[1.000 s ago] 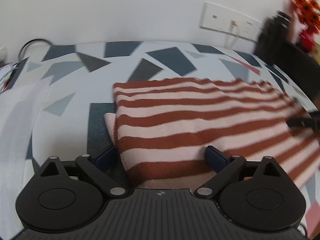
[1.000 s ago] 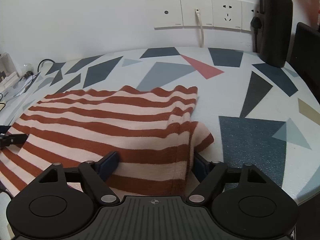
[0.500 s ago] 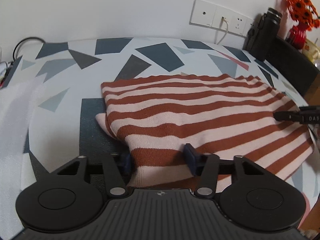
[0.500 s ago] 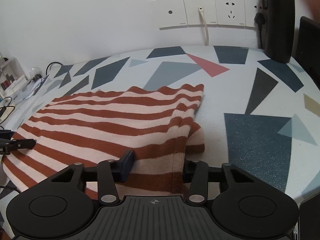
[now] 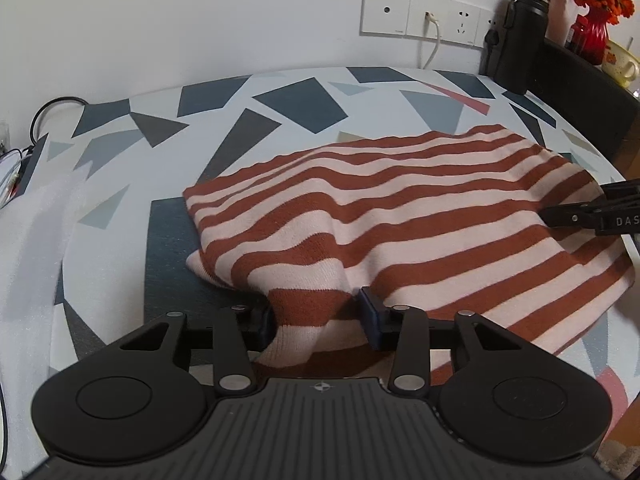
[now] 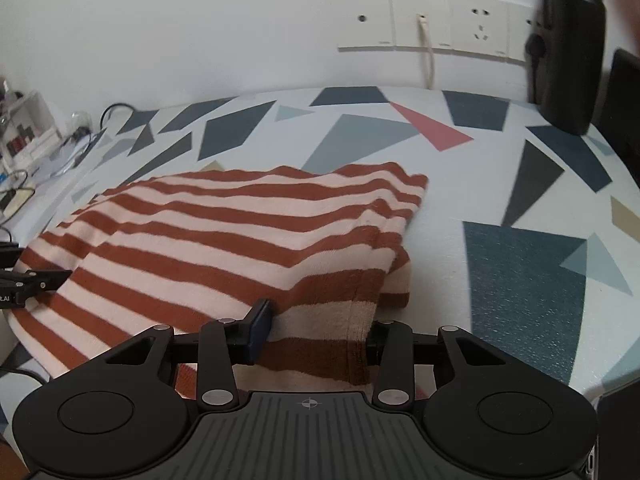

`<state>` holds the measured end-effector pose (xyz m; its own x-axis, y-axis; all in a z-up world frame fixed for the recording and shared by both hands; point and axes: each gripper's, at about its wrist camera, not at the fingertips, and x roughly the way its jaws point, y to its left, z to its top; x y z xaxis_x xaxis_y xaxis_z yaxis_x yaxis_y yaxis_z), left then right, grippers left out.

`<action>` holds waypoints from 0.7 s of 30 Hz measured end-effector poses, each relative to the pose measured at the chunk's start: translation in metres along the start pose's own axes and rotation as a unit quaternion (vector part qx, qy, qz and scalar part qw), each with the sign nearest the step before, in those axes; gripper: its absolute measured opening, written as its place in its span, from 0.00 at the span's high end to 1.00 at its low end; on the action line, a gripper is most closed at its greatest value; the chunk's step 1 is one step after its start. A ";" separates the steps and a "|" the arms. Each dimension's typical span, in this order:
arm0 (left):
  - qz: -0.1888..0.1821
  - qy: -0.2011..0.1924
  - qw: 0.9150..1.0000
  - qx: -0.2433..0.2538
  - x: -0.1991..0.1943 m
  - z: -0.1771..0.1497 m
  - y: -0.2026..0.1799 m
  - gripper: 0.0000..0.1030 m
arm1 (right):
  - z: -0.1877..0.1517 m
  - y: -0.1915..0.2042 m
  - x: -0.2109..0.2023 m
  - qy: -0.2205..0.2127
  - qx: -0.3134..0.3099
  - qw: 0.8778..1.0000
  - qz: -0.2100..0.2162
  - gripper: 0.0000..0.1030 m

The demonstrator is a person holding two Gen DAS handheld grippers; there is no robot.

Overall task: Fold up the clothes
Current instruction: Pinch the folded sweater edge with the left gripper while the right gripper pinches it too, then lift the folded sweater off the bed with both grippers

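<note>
A rust-and-pink striped sweater (image 5: 400, 216) lies on the patterned table, its near edge lifted off the surface. My left gripper (image 5: 316, 316) is shut on the sweater's near left edge, cloth bunched between its blue pads. In the right wrist view the same sweater (image 6: 224, 240) spreads to the left, and my right gripper (image 6: 316, 328) is shut on its near right edge by the seam. Each gripper shows in the other's view: the right gripper (image 5: 592, 216) at the far right, the left gripper (image 6: 28, 284) at the far left.
The table (image 5: 288, 100) has a geometric print. A black bottle (image 5: 520, 36) and a dark box stand at the back right by wall sockets (image 5: 424, 14) with a white cable. A red vase with orange flowers (image 5: 592, 20) is beyond. White cloth (image 5: 28, 248) and cables lie left.
Both grippers went from open around the sweater's near edge to shut on it. The near edge has since risen off the table and the cloth is pulled into folds.
</note>
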<state>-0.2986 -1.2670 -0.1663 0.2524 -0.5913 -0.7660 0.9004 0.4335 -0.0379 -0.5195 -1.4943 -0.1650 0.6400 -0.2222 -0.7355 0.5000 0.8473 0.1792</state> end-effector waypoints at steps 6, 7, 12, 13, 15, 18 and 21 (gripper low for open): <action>-0.008 -0.013 1.000 0.001 -0.001 -0.004 -0.013 0.60 | -0.003 0.011 0.001 -0.002 -0.003 1.000 0.008 0.64; -0.010 -0.015 1.000 0.001 -0.001 -0.005 -0.015 0.60 | -0.004 0.013 0.001 -0.002 -0.003 1.000 0.011 0.64; -0.033 -0.030 0.999 0.001 0.000 -0.008 -0.034 0.60 | -0.007 0.033 0.005 0.002 -0.013 0.999 0.043 0.64; -0.033 -0.037 0.999 -0.006 -0.001 -0.010 -0.036 0.60 | -0.008 0.038 0.006 0.001 -0.016 0.999 0.045 0.64; -0.042 -0.049 0.997 -0.032 -0.002 -0.015 -0.037 0.60 | -0.010 0.046 0.007 -0.002 -0.011 0.998 0.054 0.64; -0.056 -0.060 0.994 -0.068 -0.005 -0.021 -0.039 0.60 | -0.013 0.052 0.008 -0.006 0.002 0.998 0.066 0.63; -0.060 -0.074 0.992 -0.087 -0.008 -0.027 -0.042 0.60 | -0.017 0.056 0.007 -0.014 0.013 0.997 0.073 0.63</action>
<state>-0.3480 -1.2615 -0.1757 0.2076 -0.7330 -0.6477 0.8554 0.4573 -0.2433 -0.4965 -1.4402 -0.1710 0.7227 -0.1114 -0.6821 0.4158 0.8584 0.3003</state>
